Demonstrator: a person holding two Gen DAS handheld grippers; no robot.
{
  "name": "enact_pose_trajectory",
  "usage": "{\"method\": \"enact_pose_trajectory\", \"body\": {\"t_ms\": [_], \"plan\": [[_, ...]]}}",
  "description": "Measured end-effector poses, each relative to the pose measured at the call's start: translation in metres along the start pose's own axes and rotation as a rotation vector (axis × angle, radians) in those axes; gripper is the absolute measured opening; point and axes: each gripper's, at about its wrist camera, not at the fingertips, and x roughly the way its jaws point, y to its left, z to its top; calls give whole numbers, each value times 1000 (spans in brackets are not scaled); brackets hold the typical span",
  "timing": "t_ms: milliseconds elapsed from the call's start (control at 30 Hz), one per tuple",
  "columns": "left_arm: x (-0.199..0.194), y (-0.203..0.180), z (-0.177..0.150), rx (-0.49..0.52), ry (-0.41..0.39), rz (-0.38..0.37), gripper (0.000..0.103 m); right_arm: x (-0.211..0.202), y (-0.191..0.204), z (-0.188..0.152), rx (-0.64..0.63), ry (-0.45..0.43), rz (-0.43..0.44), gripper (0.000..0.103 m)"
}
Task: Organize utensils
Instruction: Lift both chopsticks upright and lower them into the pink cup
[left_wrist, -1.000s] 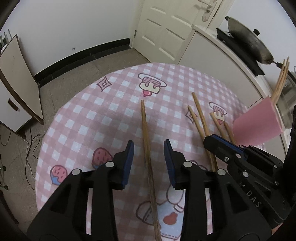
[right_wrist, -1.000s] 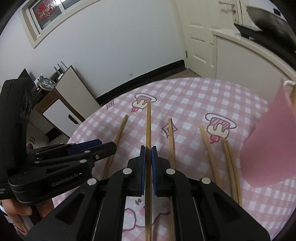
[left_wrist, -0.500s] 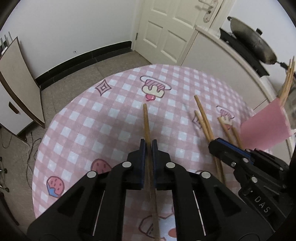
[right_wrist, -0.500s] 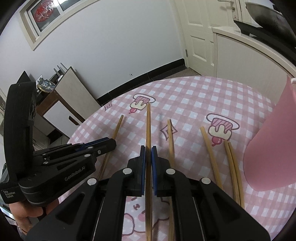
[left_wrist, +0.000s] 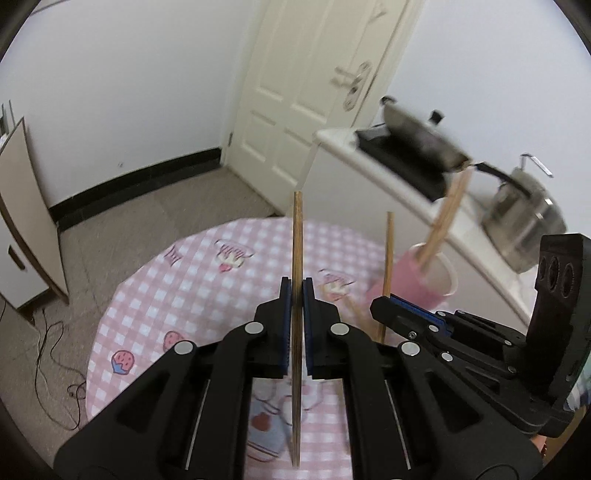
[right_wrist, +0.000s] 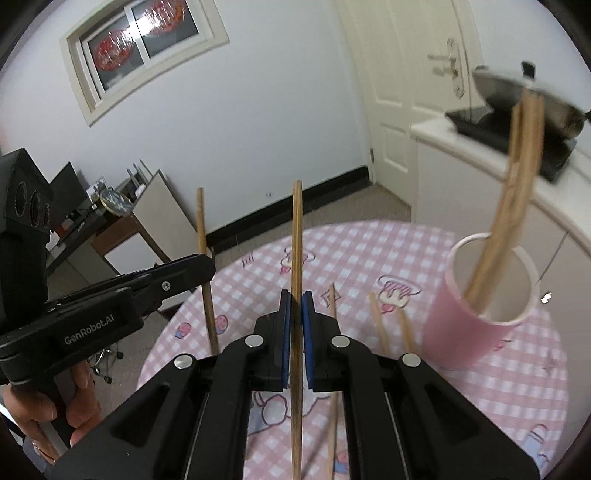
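Pink checked tablecloth (right_wrist: 424, 258) on a round table, white door (left_wrist: 306, 92) behind

Left gripper (left_wrist: 296, 291) is clamped on one wooden chopstick (left_wrist: 297, 240), lifted clear of the cloth; right gripper (right_wrist: 296, 301) pinches another chopstick (right_wrist: 296, 236) likewise. Pink cup (right_wrist: 476, 325) at the right holds several chopsticks (right_wrist: 513, 206); three loose chopsticks (right_wrist: 378, 321) lie on the cloth beside it

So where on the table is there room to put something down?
The cloth's near left side, around the strawberry prints, is bare. It is crowded on the right: loose chopsticks lie beside the pink cup.
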Motion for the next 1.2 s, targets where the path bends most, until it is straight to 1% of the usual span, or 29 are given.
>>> {"method": "enact_pose_trajectory", "body": {"t_ms": [167, 300, 433, 600, 700, 833, 933, 1000, 1067, 1200], "plan": [[-26, -30, 2, 29, -61, -47, 6, -42, -1, 3, -10, -71, -21, 5], [-41, -52, 8, 48, -103, -86, 6, -75, -8, 9, -14, -131, -48, 5], [-54, -75, 21, 68, -156, -117, 6, -105, -18, 20, -11, -198, -90, 5], [-57, -101, 40, 91, -216, -142, 6, -126, -35, 33, -5, -275, -148, 5], [-58, -117, 52, 102, -273, -145, 6, -132, -43, 41, -3, -321, -189, 5], [-54, -129, 63, 102, -320, -156, 6, -131, -54, 50, 0, -369, -230, 5], [-46, -135, 69, 96, -357, -155, 6, -130, -60, 50, -7, -407, -269, 5], [-37, -139, 71, 99, -370, -144, 6, -129, -67, 49, -1, -420, -270, 5], [-28, -142, 69, 108, -366, -140, 6, -124, -71, 47, -3, -427, -282, 5], [-2, -143, 60, 118, -331, -122, 6, -109, -84, 40, 13, -405, -280, 5]]}}
